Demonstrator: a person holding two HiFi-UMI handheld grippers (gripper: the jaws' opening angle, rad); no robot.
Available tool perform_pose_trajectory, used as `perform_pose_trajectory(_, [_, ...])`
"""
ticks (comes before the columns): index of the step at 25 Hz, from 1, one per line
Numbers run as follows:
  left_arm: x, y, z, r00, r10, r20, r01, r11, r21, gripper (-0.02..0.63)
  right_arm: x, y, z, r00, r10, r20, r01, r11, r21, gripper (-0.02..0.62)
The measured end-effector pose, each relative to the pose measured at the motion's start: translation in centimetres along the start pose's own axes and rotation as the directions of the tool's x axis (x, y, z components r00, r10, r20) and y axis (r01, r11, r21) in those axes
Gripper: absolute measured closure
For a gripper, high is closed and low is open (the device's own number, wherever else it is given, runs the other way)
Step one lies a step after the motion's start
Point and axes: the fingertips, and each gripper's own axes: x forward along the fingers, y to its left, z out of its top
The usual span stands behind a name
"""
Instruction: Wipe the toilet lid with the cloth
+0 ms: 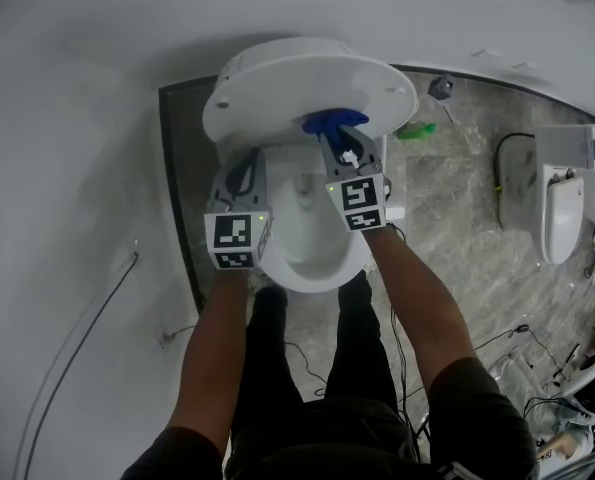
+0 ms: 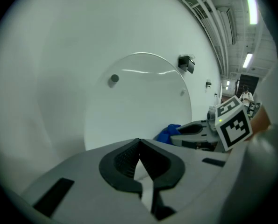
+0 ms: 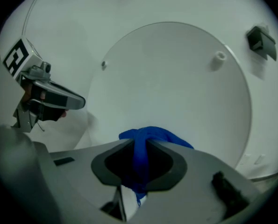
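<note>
The right gripper is clamped on the blue cloth. The fabric is pinched between its jaws, with a bunch standing out beyond the tips. The left gripper has its jaws pressed together with nothing between them.

The toilet lid stands raised, its broad white face turned toward both grippers. In the head view the cloth sits at the lid's lower edge, a little right of the lid's middle, at or just off the surface. I cannot tell whether it presses on the lid. The right gripper points straight into the lid from below, so nearly all of the lid's face lies above the cloth and out to either side. The lid's long axis runs upward from its hinge end, away from the cloth.

The left gripper hangs below the lid's lower left, apart from the cloth and no closer to the lid. The right one is plainly the arm placed to wipe. Judging from this, the stroke should carry the cloth up the lid's long axis and across.
</note>
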Motion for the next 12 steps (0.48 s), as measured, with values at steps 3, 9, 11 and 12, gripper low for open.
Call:
perform_pose_trajectory(3, [-1.2,2.7,-1.2,0.999,0.040,-0.013,-0.040,0.999,-0.031,0.595,2.0,5.3,0.8,0.994,0.107,0.006,-0.107,0.994,-0.012,0.520])
perform_pose_trajectory(9, [-4.5,8.6,-3.2,0.992,0.124,-0.004,-0.124,0.989,-0.076,0.595,6.0,14.7,1.8,0.953,0.301,-0.025,-0.301,0.953,-0.026,0.520])
perform_pose_trajectory(11, [-5.2,9.9,-3.7,0.990,0.141,-0.011,-0.141,0.987,-0.081,0.595,7.2,16.4,1.9,0.945,0.323,-0.049,-0.324,0.945,-0.030,0.520])
perform_pose_trajectory(12, [-5.5,10.4,-3.8,0.989,0.145,-0.013,-0.146,0.986,-0.082,0.595,7.8,16.8,2.0,0.946,0.320,-0.057,-0.321,0.946,-0.028,0.520])
